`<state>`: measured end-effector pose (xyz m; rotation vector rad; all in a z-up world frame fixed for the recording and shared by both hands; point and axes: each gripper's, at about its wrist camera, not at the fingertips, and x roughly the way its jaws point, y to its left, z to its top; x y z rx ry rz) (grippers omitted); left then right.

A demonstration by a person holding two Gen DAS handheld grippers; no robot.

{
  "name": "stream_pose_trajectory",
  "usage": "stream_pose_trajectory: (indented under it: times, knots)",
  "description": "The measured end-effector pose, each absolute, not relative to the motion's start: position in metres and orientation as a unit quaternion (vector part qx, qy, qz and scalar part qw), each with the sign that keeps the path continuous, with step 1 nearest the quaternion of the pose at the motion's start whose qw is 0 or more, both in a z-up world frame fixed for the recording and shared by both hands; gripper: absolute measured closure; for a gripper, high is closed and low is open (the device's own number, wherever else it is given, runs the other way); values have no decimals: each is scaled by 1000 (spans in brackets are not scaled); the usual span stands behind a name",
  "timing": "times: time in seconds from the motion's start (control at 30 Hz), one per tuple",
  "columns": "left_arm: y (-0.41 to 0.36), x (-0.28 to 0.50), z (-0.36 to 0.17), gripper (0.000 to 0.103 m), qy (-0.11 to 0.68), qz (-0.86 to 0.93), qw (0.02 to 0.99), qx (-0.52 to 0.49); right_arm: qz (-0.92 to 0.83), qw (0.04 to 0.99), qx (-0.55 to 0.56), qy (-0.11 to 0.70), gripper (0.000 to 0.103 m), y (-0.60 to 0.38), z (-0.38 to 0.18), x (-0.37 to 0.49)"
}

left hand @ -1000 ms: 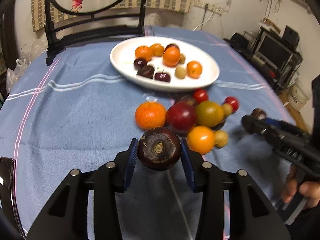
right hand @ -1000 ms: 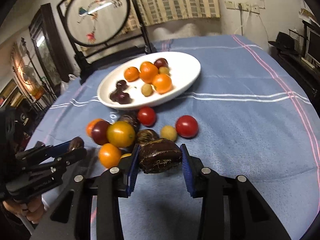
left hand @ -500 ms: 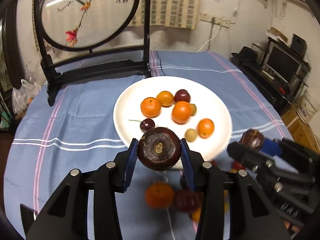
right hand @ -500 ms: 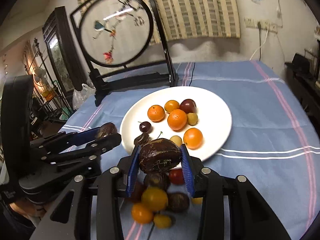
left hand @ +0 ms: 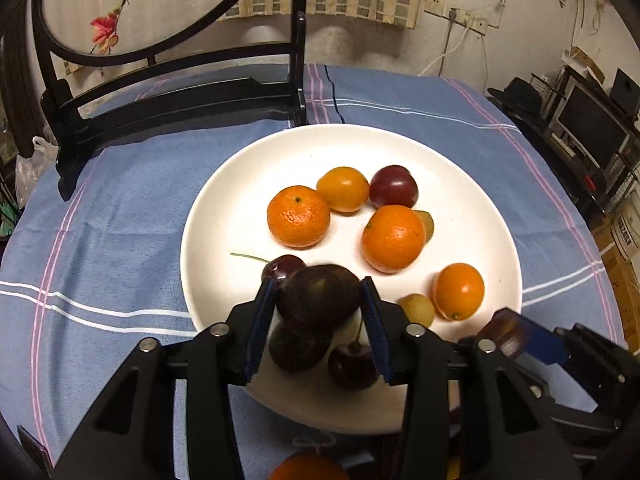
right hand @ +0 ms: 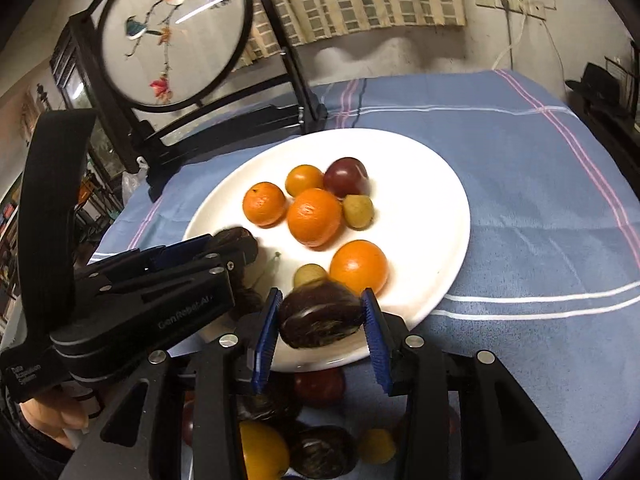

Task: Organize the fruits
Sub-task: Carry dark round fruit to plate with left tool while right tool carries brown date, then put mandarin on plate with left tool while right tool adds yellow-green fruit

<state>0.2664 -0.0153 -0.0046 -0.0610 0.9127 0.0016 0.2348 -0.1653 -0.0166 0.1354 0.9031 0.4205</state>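
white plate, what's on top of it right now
On the white plate: three oranges, a yellow-orange fruit, a dark red one, two small yellowish ones and dark cherries. The hand-held grippers and the dark fruits between their jaws hide the near rim.

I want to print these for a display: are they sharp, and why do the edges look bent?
Left wrist view: fisheye bends the room's edges; plate and oranges are sharp, but the dark fruit between the left gripper pads is motion-smeared. Right wrist view: same curving; the dark fruit in the right gripper is blurred, and light glares on the round screen.
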Motion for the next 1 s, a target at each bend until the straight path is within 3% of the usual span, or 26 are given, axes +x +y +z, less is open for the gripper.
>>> stream_pose_trajectory:
  times: [0.1,0.57,1.0]
  knots:
    - [-10,260,0,35,430,6,902,-46,204,876,73,431,52,-168,-16,232]
    - [12,180,20,25,402,6,913,-71,199,896,37,395,46,-174,2,180]
    - [30,113,-5,23,404,5,912,-67,223,889,-8,400,46,-178,-17,95]
